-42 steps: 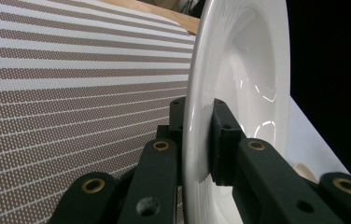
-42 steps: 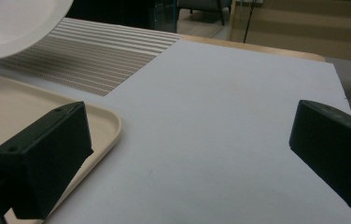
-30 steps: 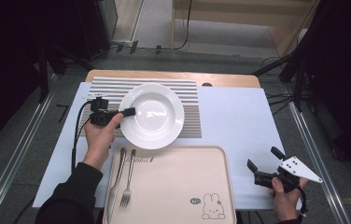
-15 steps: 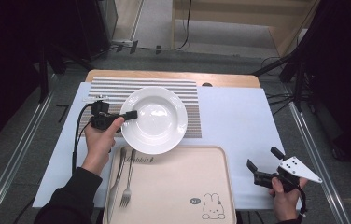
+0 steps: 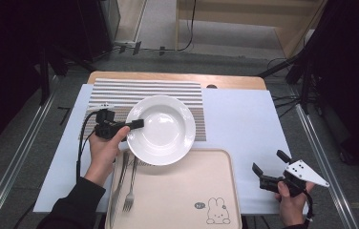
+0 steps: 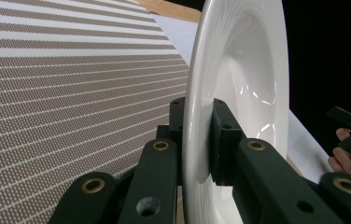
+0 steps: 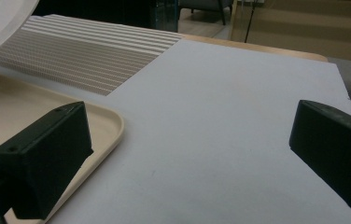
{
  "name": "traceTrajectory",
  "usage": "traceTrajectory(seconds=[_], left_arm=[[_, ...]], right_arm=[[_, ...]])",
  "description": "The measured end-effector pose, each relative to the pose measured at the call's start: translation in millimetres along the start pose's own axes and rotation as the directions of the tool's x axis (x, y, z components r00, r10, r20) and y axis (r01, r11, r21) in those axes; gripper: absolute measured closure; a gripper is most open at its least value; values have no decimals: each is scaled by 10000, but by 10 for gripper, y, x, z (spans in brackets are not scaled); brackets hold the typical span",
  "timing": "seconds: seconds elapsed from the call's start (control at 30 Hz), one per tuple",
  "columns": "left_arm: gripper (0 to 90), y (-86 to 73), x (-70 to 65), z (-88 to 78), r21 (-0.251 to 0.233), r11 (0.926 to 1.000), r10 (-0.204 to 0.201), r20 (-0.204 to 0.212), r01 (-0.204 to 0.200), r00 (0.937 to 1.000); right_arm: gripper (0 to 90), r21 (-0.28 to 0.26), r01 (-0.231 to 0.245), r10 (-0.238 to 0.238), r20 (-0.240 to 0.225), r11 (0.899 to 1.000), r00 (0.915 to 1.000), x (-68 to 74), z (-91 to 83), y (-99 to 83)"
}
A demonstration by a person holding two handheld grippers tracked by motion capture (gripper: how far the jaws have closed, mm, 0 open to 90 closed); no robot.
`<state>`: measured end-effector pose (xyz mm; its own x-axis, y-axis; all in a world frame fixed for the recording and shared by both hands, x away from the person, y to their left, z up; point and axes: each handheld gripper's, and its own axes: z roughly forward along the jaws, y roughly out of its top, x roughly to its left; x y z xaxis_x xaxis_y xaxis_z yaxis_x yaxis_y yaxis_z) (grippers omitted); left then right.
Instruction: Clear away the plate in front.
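Over the tray (image 5: 177, 200), left gripper (image 5: 137, 123) jaws clamped on plate (image 5: 161, 129) rim, fork (image 5: 131, 188) partly hidden, right gripper (image 5: 268, 172) jaws apart

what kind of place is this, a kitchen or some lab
Most likely a lab or studio set up for recording table-setting: a person's hand-held left gripper clamps a white plate over a striped placemat beside a beige tray, with cables and stands on the floor.

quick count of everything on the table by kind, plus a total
plate: 1
tray: 1
fork: 1
knife: 1
striped mat: 1
white sheet: 1
total: 6
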<state>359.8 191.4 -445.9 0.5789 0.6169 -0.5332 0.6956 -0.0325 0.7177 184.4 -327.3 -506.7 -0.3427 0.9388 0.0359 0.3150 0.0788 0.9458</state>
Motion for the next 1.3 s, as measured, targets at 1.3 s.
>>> traceTrajectory(seconds=[1.3], left_arm=[[819, -489, -305, -105, 259, 9991, 306, 877, -330, 9957]], right_arm=[[0, 104, -60, 60, 26, 9999, 10000, 57, 42, -15]])
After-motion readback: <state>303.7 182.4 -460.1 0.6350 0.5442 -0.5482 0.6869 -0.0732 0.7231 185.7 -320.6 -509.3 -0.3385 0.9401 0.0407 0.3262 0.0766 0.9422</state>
